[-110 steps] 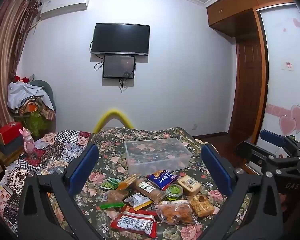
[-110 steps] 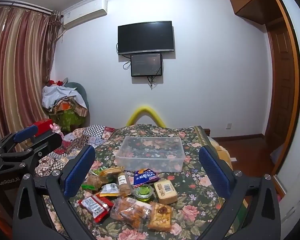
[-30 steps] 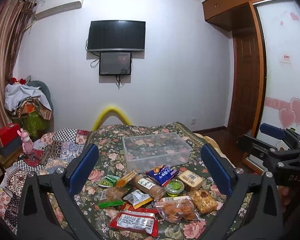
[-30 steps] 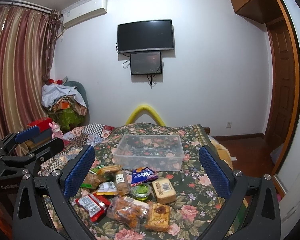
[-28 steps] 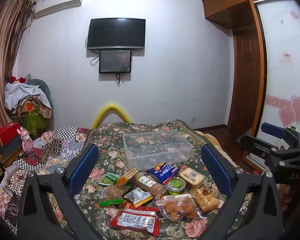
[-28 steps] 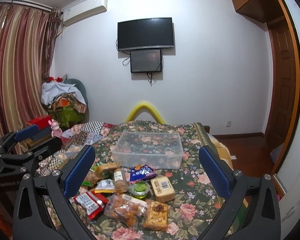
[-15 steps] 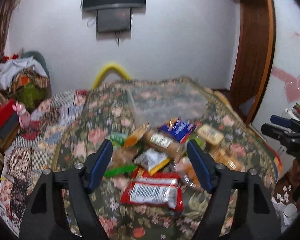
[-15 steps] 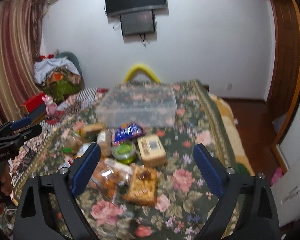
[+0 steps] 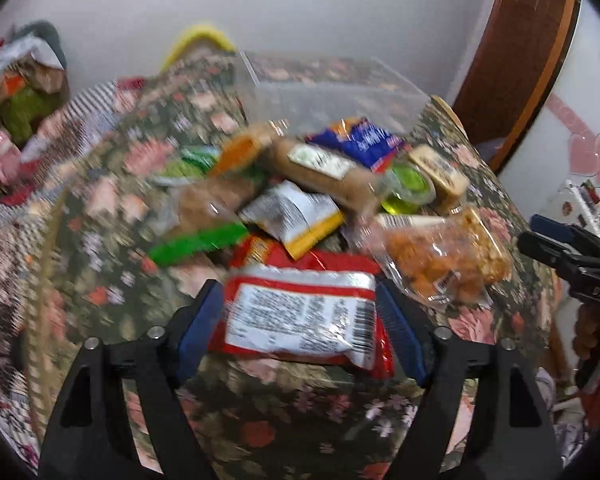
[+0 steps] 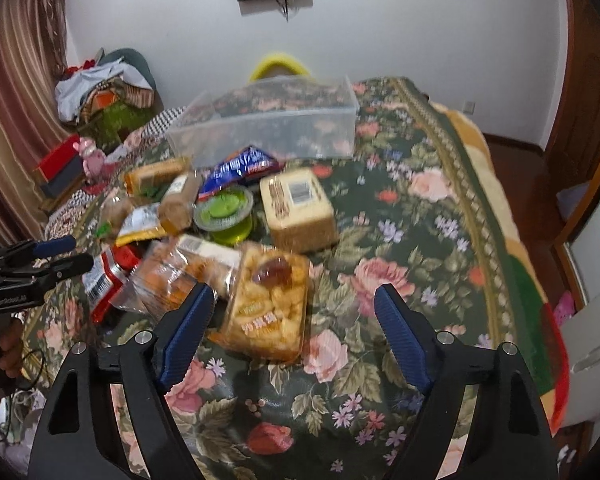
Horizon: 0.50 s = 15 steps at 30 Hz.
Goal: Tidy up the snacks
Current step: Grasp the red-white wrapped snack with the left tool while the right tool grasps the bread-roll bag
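A pile of snack packets lies on a floral cloth in front of a clear plastic box (image 9: 332, 92) (image 10: 276, 124). My left gripper (image 9: 300, 320) is open, its blue pads on either side of a red and silver packet (image 9: 300, 316). My right gripper (image 10: 294, 324) is open just above a clear pack of golden pastry (image 10: 268, 300), which lies between its pads toward the left one. Also in the pile are a bag of orange snacks (image 9: 432, 256), a green jelly cup (image 10: 224, 212), a tan cake pack (image 10: 300, 208) and a blue packet (image 10: 240, 168).
The floral cloth (image 10: 400, 240) covers the surface, with bare cloth to the right of the pile. The other gripper shows at each view's side edge (image 9: 572, 256) (image 10: 28, 272). Clothes and a red box (image 10: 60, 160) lie at the far left.
Both grippers have dropped and moved forward to the front of the pile. The left gripper's pads have narrowed around the red and silver packet; the right gripper now hangs over the pastry pack.
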{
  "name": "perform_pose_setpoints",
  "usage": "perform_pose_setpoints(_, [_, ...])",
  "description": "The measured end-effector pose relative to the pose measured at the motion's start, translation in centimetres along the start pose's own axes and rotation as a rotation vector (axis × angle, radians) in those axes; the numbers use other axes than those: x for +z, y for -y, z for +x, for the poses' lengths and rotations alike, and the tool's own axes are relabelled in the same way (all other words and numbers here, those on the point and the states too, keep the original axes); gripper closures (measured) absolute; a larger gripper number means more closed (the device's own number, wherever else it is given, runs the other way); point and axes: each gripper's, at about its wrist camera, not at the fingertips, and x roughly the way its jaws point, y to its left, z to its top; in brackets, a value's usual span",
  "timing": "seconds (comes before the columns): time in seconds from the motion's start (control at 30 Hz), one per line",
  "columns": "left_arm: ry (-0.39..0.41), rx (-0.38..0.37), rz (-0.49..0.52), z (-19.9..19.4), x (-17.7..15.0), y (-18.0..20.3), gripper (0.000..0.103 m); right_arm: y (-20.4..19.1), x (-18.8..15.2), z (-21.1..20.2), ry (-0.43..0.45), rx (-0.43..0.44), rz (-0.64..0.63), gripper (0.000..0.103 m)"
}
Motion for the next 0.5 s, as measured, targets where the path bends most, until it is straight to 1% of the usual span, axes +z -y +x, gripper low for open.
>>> perform_pose_setpoints(0.03, [-0.008,0.001,0.0,0.3,-0.1,0.2,0.014,0.0,0.0,0.3,-0.006,0.003,0.0,0.023])
perform_pose_setpoints(0.07, [-0.01,0.007,0.002,0.7,-0.2,0.3,0.012,0.0,-0.1,0.5,-0.012,0.005,0.0,0.023])
perform_pose_setpoints(0.13, [-0.013,0.011,0.003,1.1,-0.4,0.4,0.011,-0.1,-0.2,0.9,-0.024,0.009,-0.003,0.023])
perform_pose_setpoints(0.2, [-0.034,0.006,0.003,1.8,-0.4,0.5,0.007,-0.1,-0.3,1.3,-0.032,0.007,-0.004,0.023])
perform_pose_setpoints(0.27, [-0.055,0.019,0.009,2.5,-0.5,0.7,0.004,0.0,-0.3,1.7,-0.042,0.007,0.002,0.023])
perform_pose_setpoints(0.5, [-0.066,0.074,0.051,4.1,-0.5,1.2,0.0,0.0,-0.3,3.2,-0.092,0.053,0.022,0.023])
